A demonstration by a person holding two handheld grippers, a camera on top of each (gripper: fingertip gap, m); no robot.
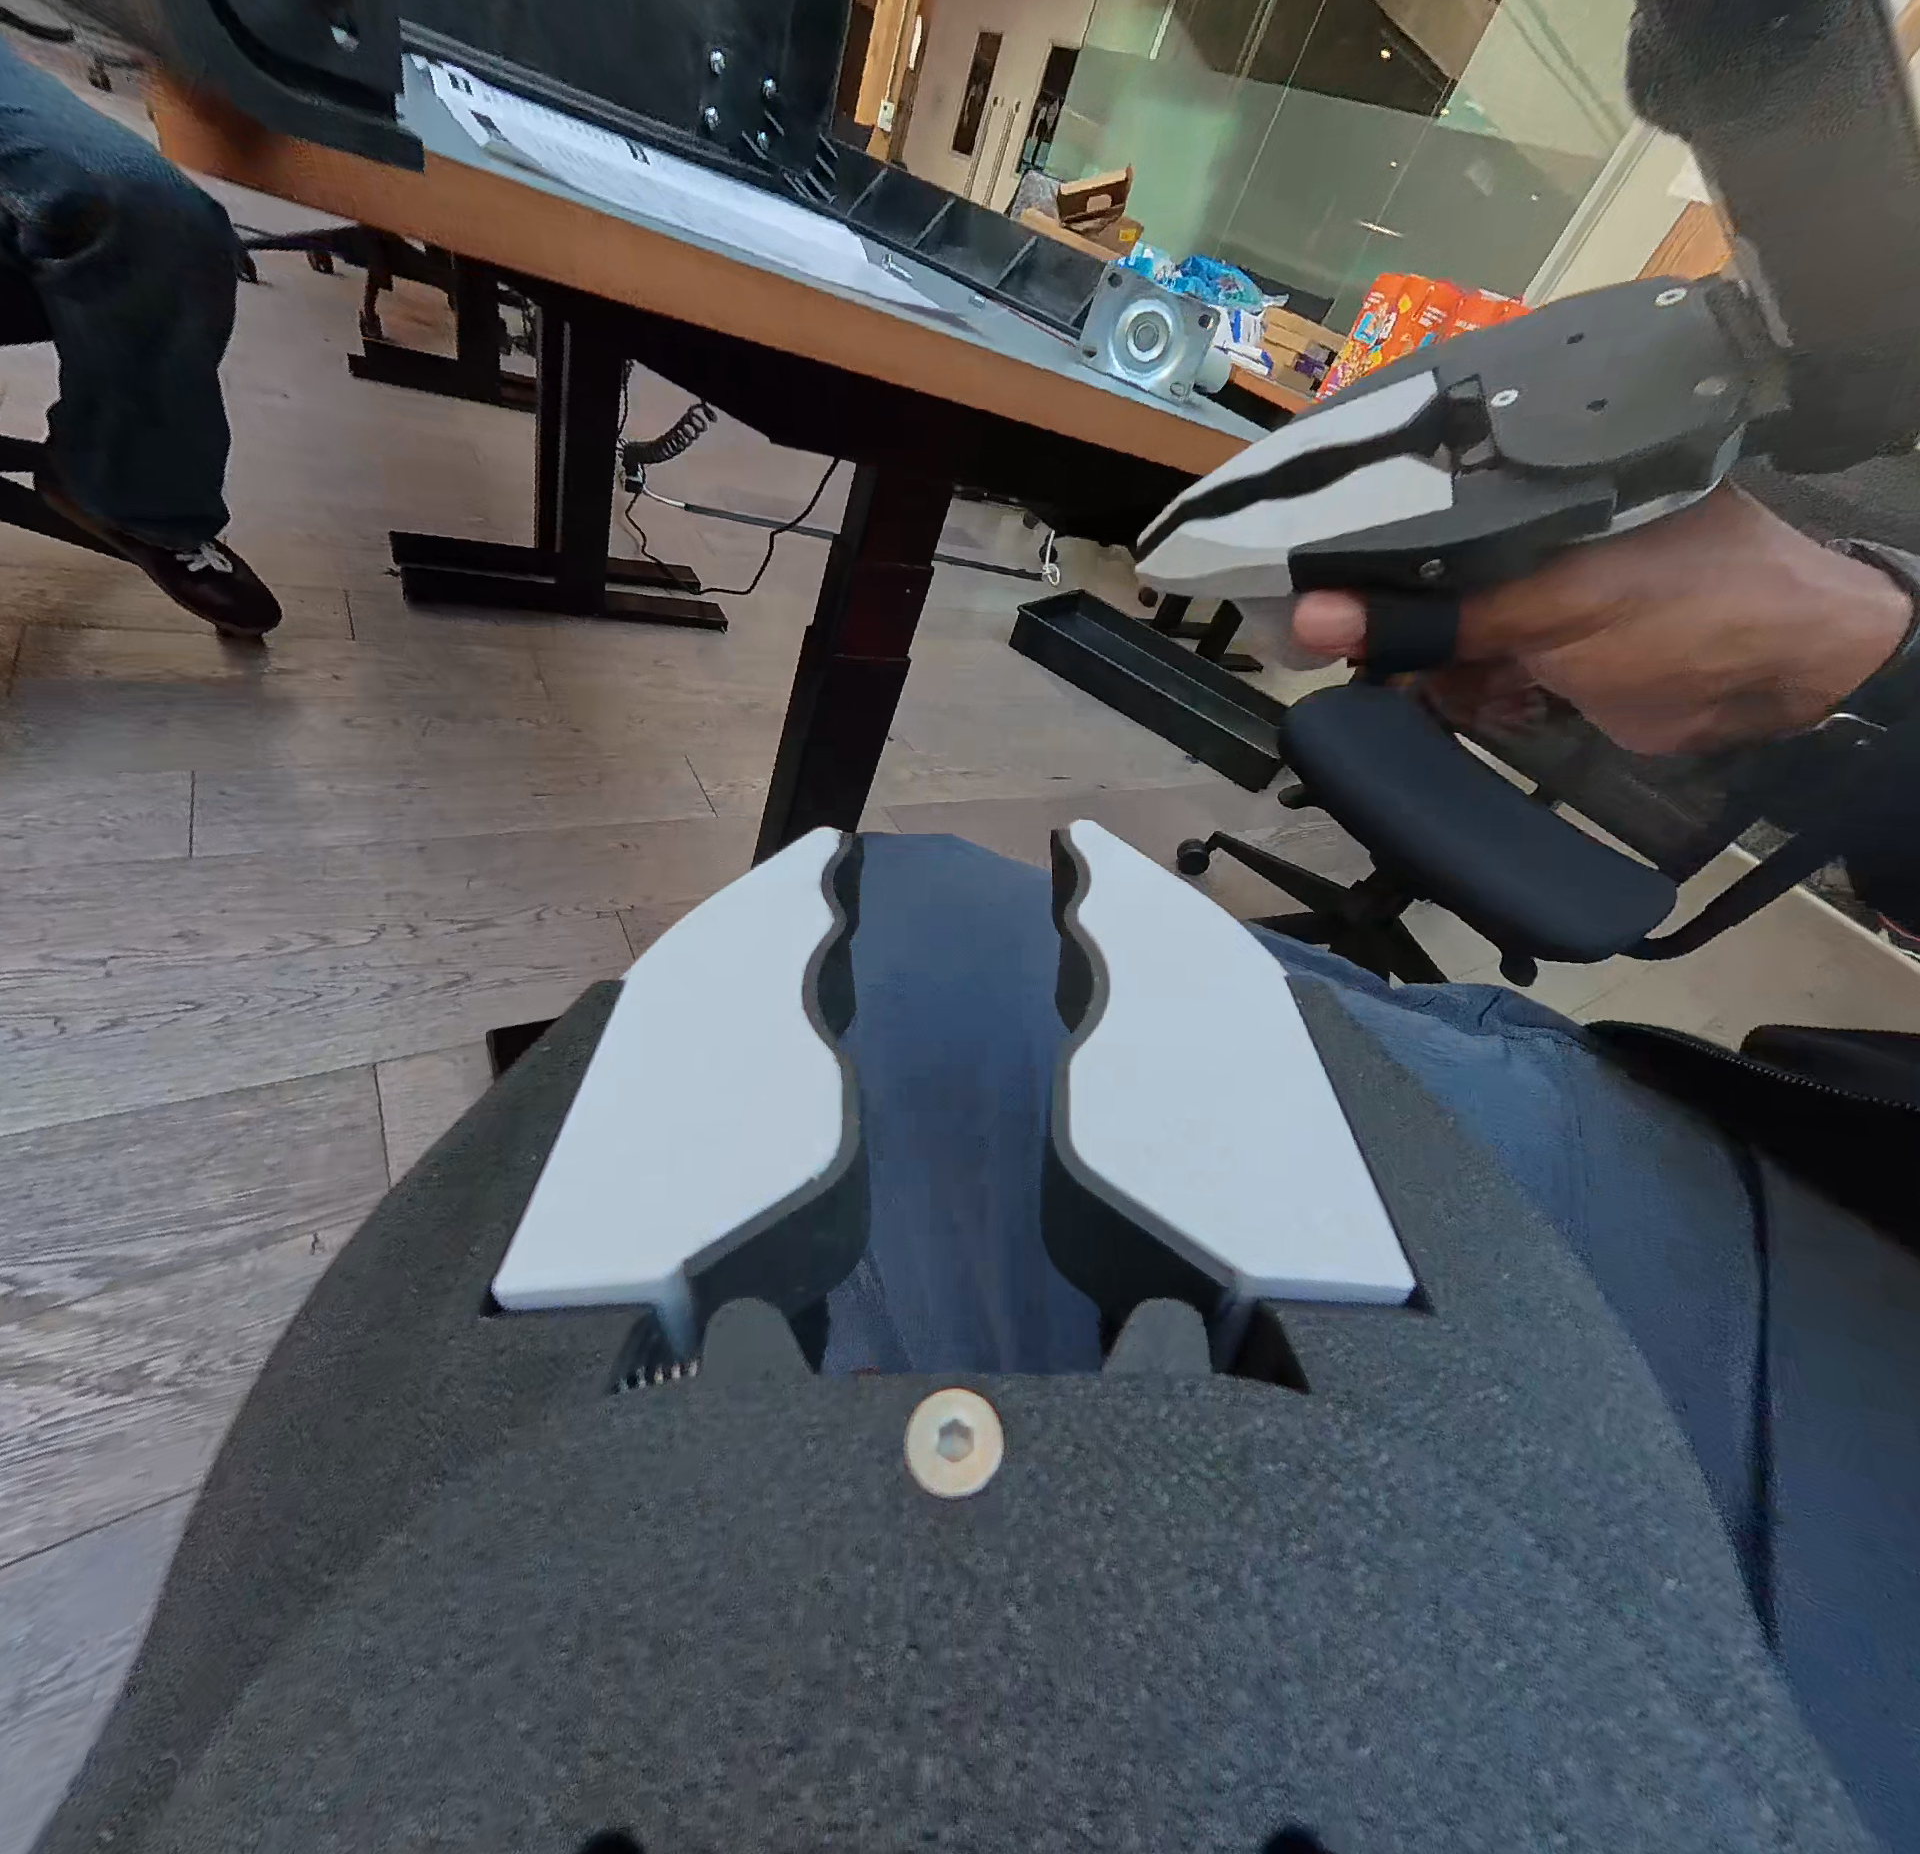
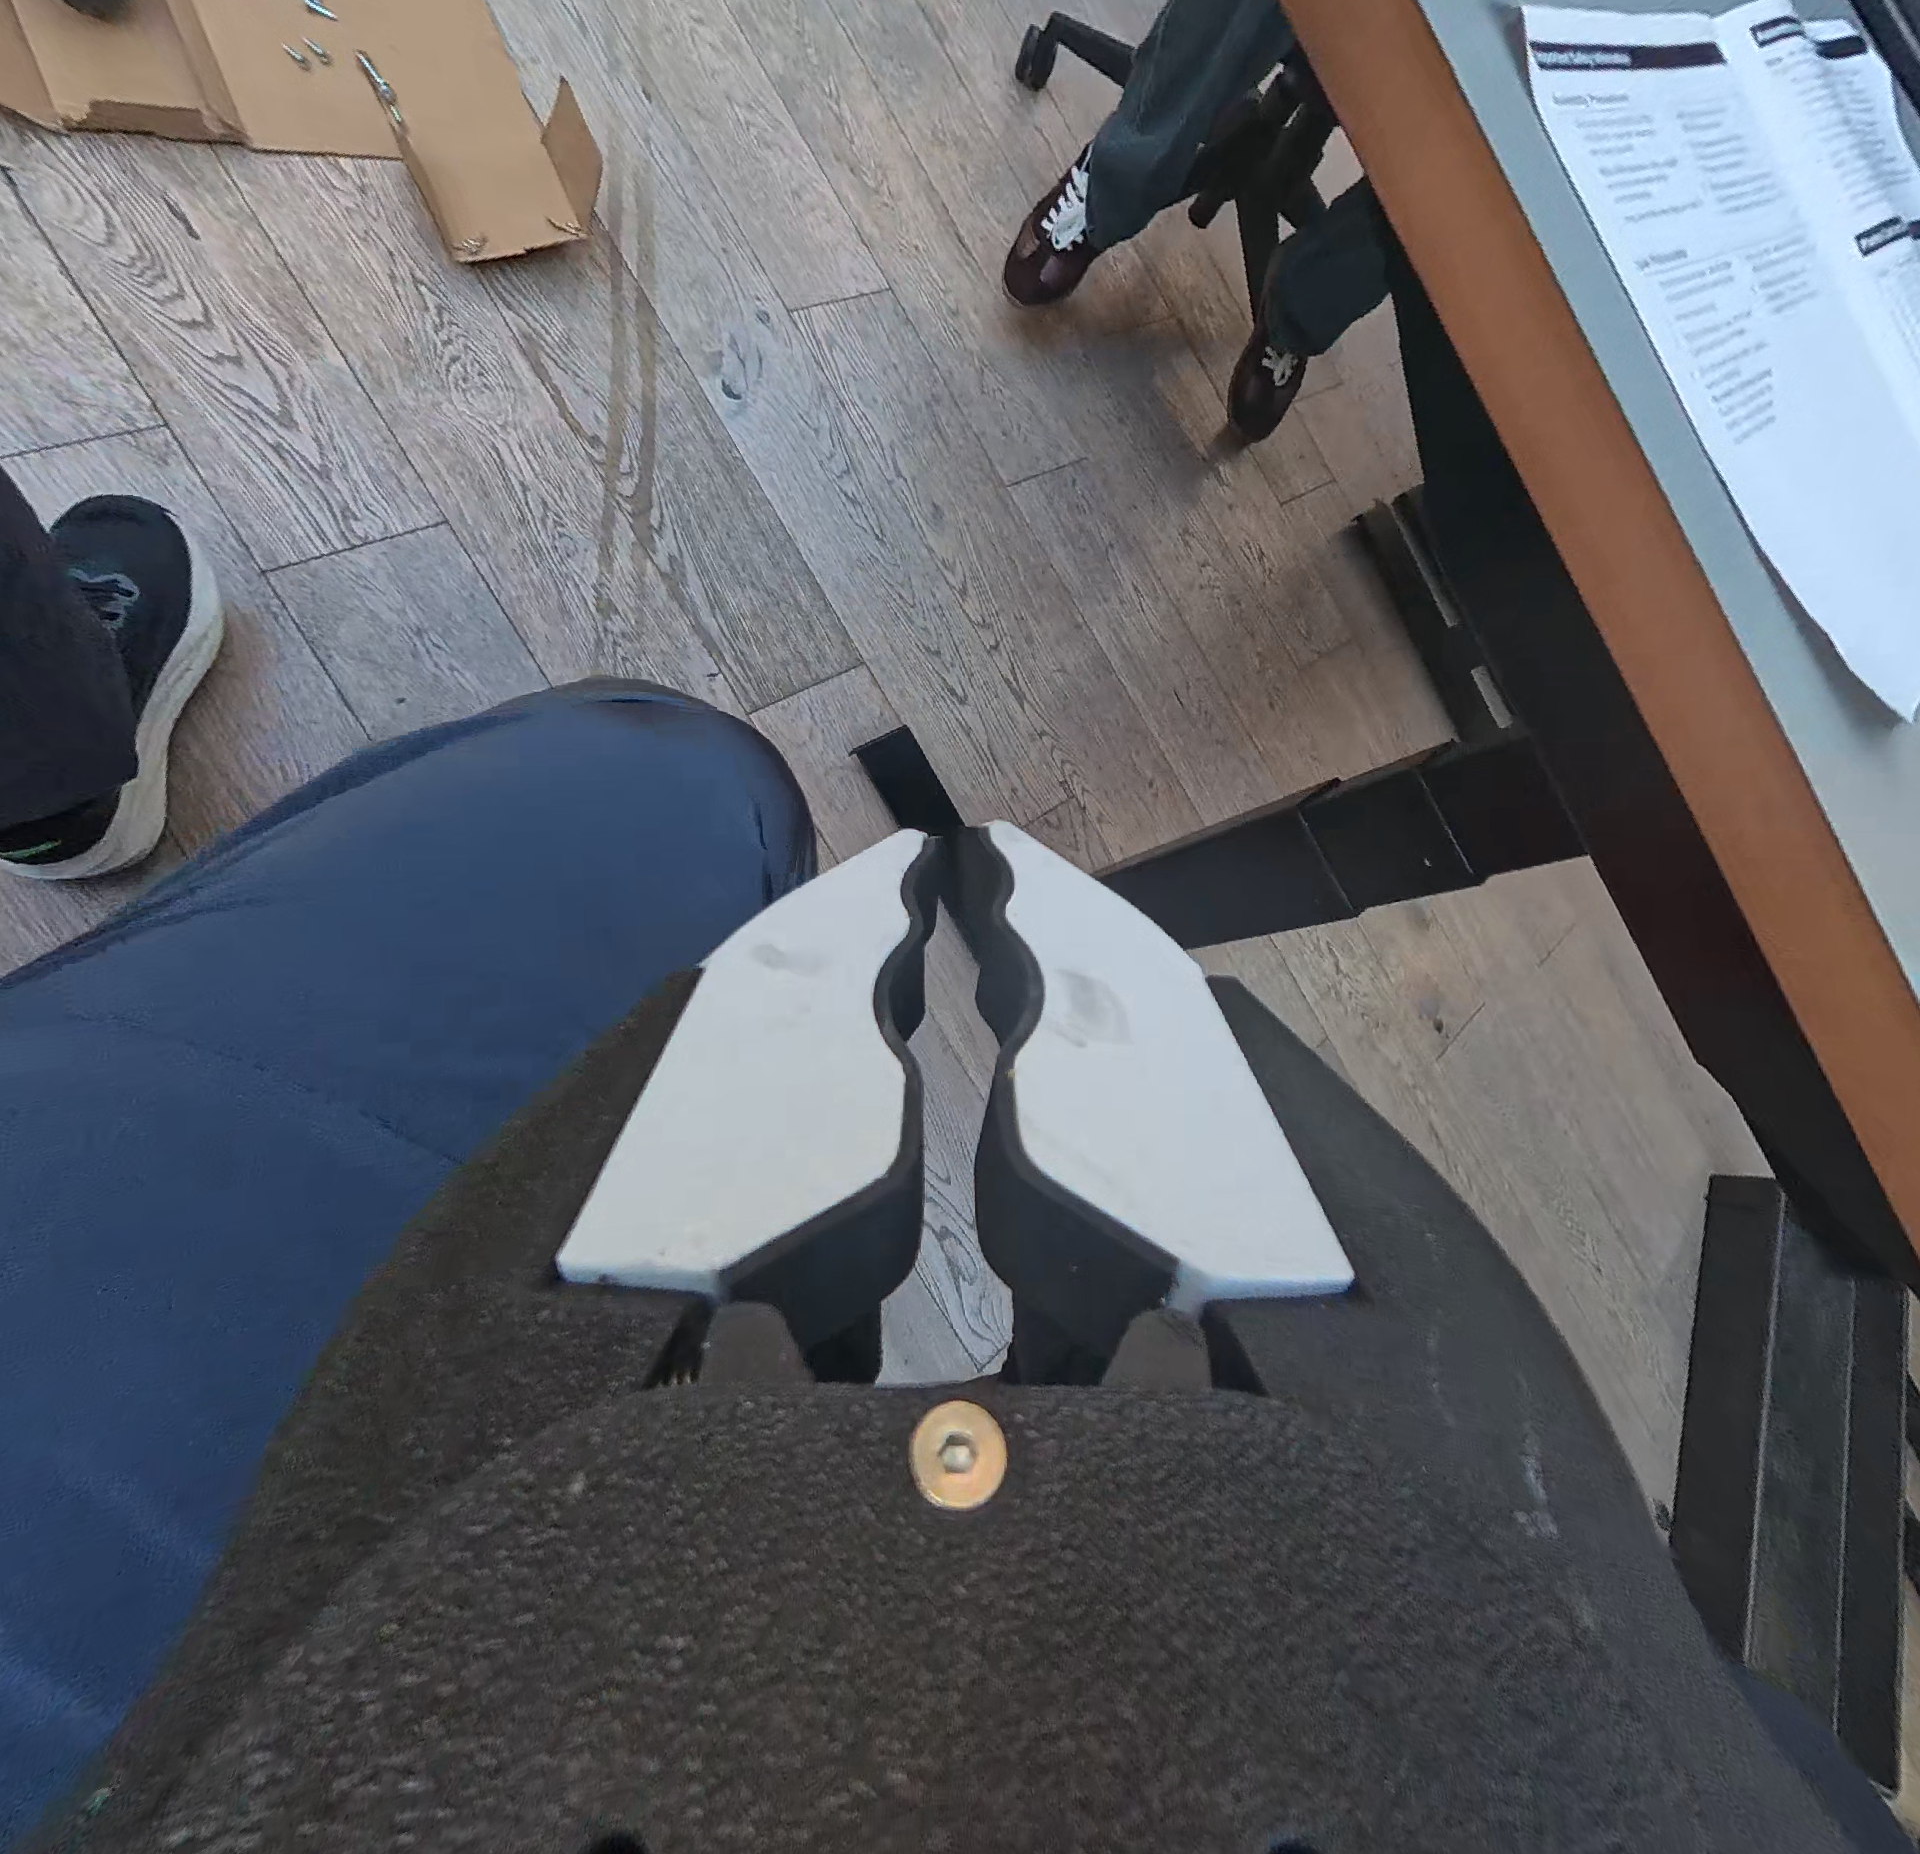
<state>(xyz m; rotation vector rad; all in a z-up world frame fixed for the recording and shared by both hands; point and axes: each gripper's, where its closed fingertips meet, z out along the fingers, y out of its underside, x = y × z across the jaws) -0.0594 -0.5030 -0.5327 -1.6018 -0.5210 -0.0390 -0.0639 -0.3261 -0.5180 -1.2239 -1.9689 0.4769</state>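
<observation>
My left gripper [image 1: 956,836] is open and empty, its white fingers [image 1: 707,1077] spread over a knee in blue trousers [image 1: 951,1025]. My right gripper [image 2: 956,834] is shut on nothing and points down at the wood floor beside the same blue knee [image 2: 364,973]. It also shows in the left wrist view [image 1: 1148,555], held by a hand [image 1: 1662,651] just below the table's corner. A table [image 1: 644,246] with an orange-brown edge and grey top stands ahead; it bears a printed sheet [image 1: 707,194], a black frame part [image 1: 582,28] and a metal caster plate [image 1: 1148,334].
The table edge [image 2: 1558,433] and printed sheet [image 2: 1766,298] lie to the right. Flat cardboard [image 2: 312,38] with several screws lies on the floor. Another person's feet [image 2: 1055,235] rest on a chair base. A black tray [image 1: 1143,682] and an office chair [image 1: 1475,828] stand nearby. Tip to tip, the grippers are about 20 cm apart.
</observation>
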